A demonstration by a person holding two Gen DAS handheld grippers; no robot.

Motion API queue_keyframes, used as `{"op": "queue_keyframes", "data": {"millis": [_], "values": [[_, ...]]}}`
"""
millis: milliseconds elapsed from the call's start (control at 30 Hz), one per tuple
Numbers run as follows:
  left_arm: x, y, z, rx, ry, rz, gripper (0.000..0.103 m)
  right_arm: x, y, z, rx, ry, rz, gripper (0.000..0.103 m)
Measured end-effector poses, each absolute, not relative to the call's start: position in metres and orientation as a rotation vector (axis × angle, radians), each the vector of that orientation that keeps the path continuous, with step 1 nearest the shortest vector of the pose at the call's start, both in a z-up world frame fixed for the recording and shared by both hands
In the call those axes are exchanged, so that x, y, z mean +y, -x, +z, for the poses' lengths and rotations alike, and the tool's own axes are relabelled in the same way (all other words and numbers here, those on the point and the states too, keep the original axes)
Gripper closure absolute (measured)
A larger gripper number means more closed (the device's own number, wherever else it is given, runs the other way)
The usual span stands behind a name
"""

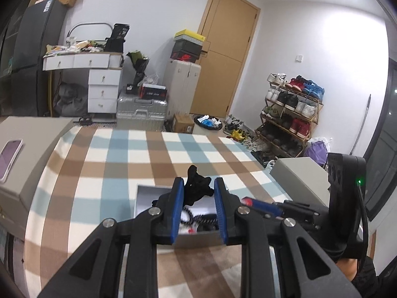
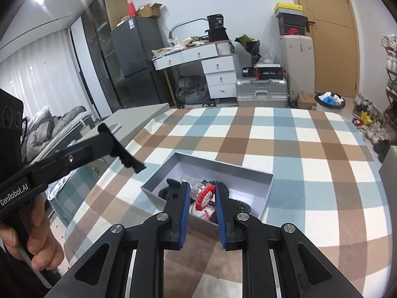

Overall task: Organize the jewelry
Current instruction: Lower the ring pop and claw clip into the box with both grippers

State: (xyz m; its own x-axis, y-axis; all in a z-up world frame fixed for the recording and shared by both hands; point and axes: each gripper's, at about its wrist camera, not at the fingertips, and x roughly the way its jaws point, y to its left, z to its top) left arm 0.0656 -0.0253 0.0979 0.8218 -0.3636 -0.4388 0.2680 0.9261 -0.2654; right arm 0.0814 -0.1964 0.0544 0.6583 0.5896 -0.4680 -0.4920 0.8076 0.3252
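Note:
A shallow grey jewelry box (image 2: 158, 177) lies open on the checked tablecloth; its rim also shows in the left wrist view (image 1: 144, 188). Inside lie black beaded strands (image 2: 244, 204), a dark item (image 2: 168, 190) and a clear piece (image 2: 196, 186). My right gripper (image 2: 203, 193) is shut on a red-and-white beaded ornament (image 2: 204, 197), just over the box. My left gripper (image 1: 198, 188) is shut on a black scrunchie-like piece (image 1: 197, 185), held above the box; from the right wrist view the left gripper (image 2: 129, 160) hovers left of the box.
A phone (image 1: 8, 157) lies on a grey block at the left. Another grey block (image 1: 297, 173) stands at the table's right edge. Beyond the table are suitcases (image 1: 141, 110), a drawer desk (image 2: 218, 74), a shoe rack (image 1: 290, 114) and a door (image 1: 223, 49).

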Motion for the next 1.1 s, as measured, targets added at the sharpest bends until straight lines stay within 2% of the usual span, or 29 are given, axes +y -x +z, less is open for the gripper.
{"op": "queue_keyframes", "data": {"millis": [567,1100], "values": [[-0.038,-0.096,0.073,0.57,0.148,-0.301,0.084,-0.2,-0.112,0.03,0.676,-0.216,0.591,0.084],[-0.037,-0.105,0.036,0.706,0.14,-0.253,0.084,-0.193,-0.128,0.001,0.748,-0.22,0.599,0.084]]}}
